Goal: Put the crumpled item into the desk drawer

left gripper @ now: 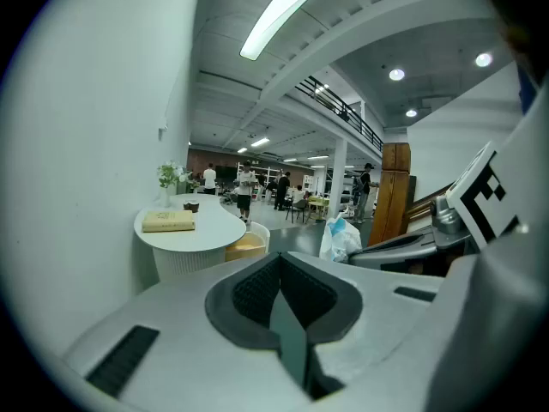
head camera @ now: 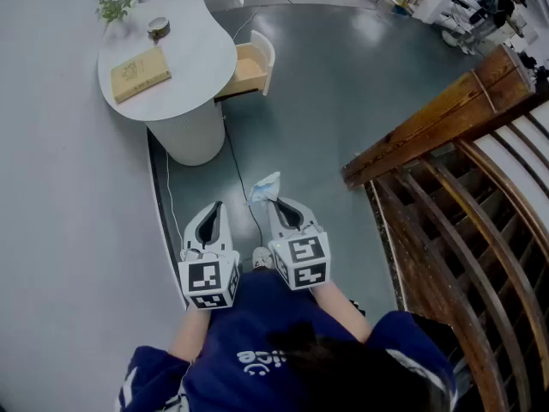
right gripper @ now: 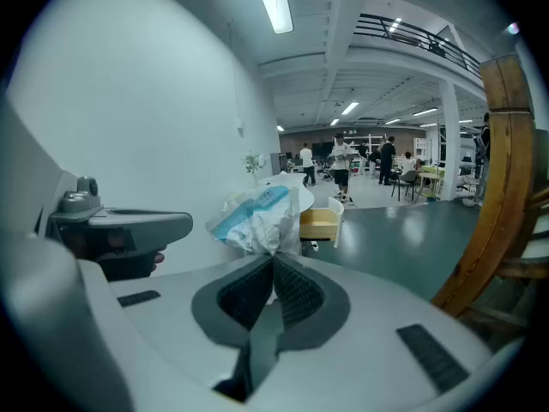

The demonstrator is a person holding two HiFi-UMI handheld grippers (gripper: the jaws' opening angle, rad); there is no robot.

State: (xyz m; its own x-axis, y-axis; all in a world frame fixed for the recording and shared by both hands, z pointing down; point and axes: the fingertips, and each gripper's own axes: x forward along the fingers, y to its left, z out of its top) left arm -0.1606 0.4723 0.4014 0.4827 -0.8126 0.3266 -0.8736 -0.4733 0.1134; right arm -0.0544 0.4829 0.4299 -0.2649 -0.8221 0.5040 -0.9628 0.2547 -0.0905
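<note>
Two claws reach forward from the person's chest in the head view, side by side and close together, both tipped a little below level toward the grey floor [head camera: 343,101]. The left claw [head camera: 214,207] is held on the person's left with its marker cube nearest the body; its jaws are pressed together along their full length and nothing sits between them, as its own view shows plainly. The right claw [head camera: 276,202] dips a bit more steeply, and its jaws are clamped tight on the crumpled item [head camera: 264,187], a bunched white wad with a pale blue streak that sticks out past the tips, pinched at its lower edge. From the left gripper view the same wad shows standing up at the tip of the right claw, clear of the floor. The round white surface [head camera: 184,54] stands well apart, ahead and to the left, carrying a tan book [head camera: 140,73] and a small plant [head camera: 116,1] at its far edge. Its drawer [head camera: 251,65] is pulled out on the side toward the open floor, its wooden inside showing. A dark cable [head camera: 233,163] runs along the floor from the base of the surface toward the person. A wooden railing [head camera: 446,178] rises on the right.
</note>
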